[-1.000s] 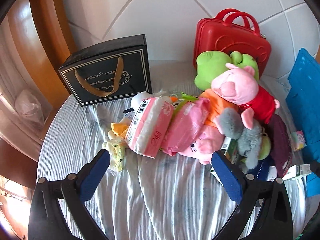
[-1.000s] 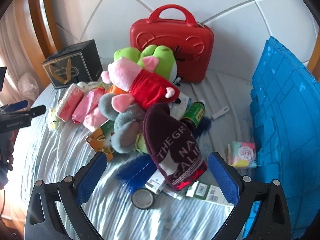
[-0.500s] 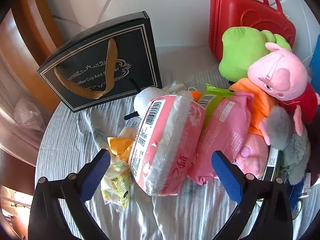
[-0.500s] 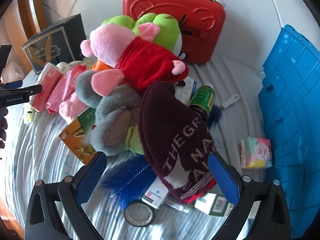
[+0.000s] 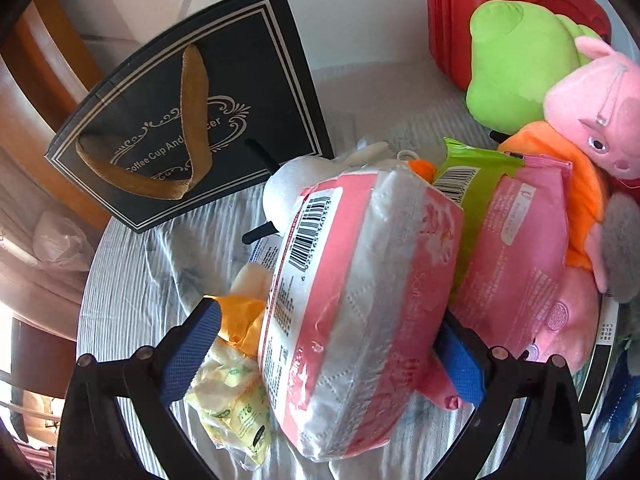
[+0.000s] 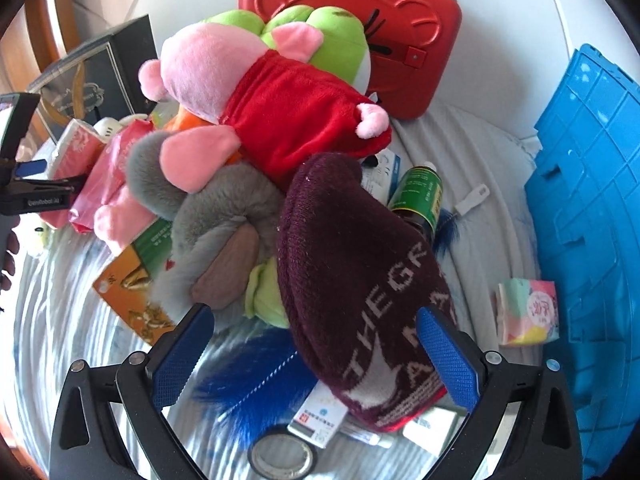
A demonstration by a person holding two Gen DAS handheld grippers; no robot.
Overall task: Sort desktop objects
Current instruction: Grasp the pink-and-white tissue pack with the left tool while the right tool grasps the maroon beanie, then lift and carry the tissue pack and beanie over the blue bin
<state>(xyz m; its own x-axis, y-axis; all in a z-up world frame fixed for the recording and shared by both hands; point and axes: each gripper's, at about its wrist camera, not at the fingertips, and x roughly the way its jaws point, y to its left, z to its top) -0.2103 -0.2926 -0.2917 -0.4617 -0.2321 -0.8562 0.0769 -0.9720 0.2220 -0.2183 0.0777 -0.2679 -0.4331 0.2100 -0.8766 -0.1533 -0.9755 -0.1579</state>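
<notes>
Pink tissue pack [image 5: 360,312] with barcode label sits between the spread left gripper [image 5: 324,348] pads, near the black "Coffee Cup And Saucer" bag [image 5: 192,132]. Right gripper [image 6: 316,356], jaws wide, straddles the maroon "THE GR…" beanie [image 6: 360,280].

I read "Coffee Cup And…" on the black gold-handled gift box [image 5: 188,128] at ten o'clock; "THEGR" on the maroon knit beanie [image 6: 372,292]; "GenRobot.AI" on the black gripper body [image 6: 38,200] at nine.

Bare cloth [image 6: 52,320] left of pile [image 6: 248,184]
</notes>
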